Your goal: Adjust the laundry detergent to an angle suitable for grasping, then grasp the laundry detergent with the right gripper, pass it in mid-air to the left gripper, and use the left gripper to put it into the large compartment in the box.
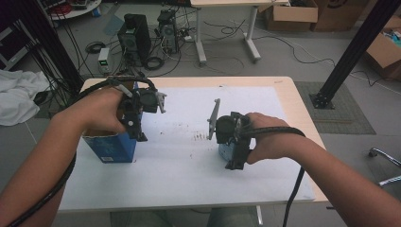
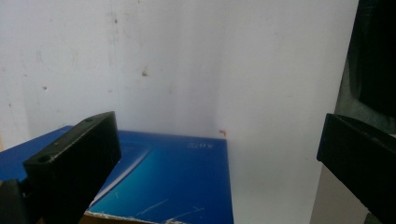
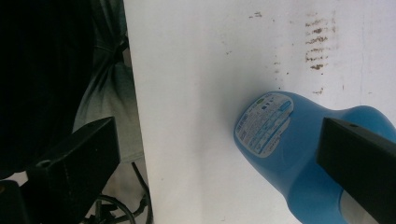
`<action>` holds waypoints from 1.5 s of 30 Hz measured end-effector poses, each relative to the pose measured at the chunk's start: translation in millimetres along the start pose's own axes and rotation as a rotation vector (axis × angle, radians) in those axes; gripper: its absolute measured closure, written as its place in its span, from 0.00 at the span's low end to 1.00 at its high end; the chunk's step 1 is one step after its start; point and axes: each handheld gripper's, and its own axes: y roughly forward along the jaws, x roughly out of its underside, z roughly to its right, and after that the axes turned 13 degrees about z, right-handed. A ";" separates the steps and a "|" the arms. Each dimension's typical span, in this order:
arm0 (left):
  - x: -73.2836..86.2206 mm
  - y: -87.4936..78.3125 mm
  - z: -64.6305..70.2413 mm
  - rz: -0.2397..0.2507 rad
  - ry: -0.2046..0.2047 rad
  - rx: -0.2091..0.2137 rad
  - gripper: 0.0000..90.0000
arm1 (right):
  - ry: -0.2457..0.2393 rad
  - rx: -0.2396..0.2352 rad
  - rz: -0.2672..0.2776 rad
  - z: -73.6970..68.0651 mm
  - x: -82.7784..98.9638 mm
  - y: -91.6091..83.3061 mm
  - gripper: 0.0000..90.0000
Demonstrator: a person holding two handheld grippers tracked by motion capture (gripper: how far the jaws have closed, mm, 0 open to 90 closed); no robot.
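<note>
Nearest the person, at about five o'clock on the white worktop [image 1: 189, 179], the right gripper [image 1: 235, 163] hangs over a blue bottle [image 3: 299, 154] lying on its side; its jaws are spread wide and grasp nothing, the bottle below and between them, label up. At nine o'clock the left gripper [image 1: 137, 135] hovers above a blue box [image 2: 177, 182] standing near the worktop's left edge, jaws likewise released, the box top under the left jaw. Between the two, toward the centre, lies a patch of brownish marks [image 1: 198, 137], possibly stains. Farther off, at twelve o'clock, computer towers [image 1: 135, 35] stand on the floor.
</note>
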 end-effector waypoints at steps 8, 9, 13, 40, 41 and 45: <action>1.2 1.1 -1.7 0.004 -0.003 0.005 0.00 | -0.001 -0.003 -0.005 -0.3 -1.0 -1.3 0.00; 1.5 0.6 -1.9 0.000 -0.006 0.004 0.00 | -0.002 -0.003 -0.005 -0.5 -0.9 -0.9 0.00; 4.0 -0.5 -1.6 0.004 -0.012 0.000 0.00 | -0.004 -0.001 -0.001 0.7 -1.7 -1.2 0.00; 5.1 -2.7 2.7 0.007 0.007 -0.015 0.00 | -0.001 0.003 -0.012 -4.1 -3.6 8.3 0.00; 5.1 -2.0 3.1 0.017 0.004 -0.013 0.00 | 0.001 0.007 -0.007 -4.6 -2.3 8.1 0.00; 4.1 1.0 4.5 0.011 0.000 -0.009 0.00 | 0.019 0.013 0.035 -6.8 7.7 7.6 0.00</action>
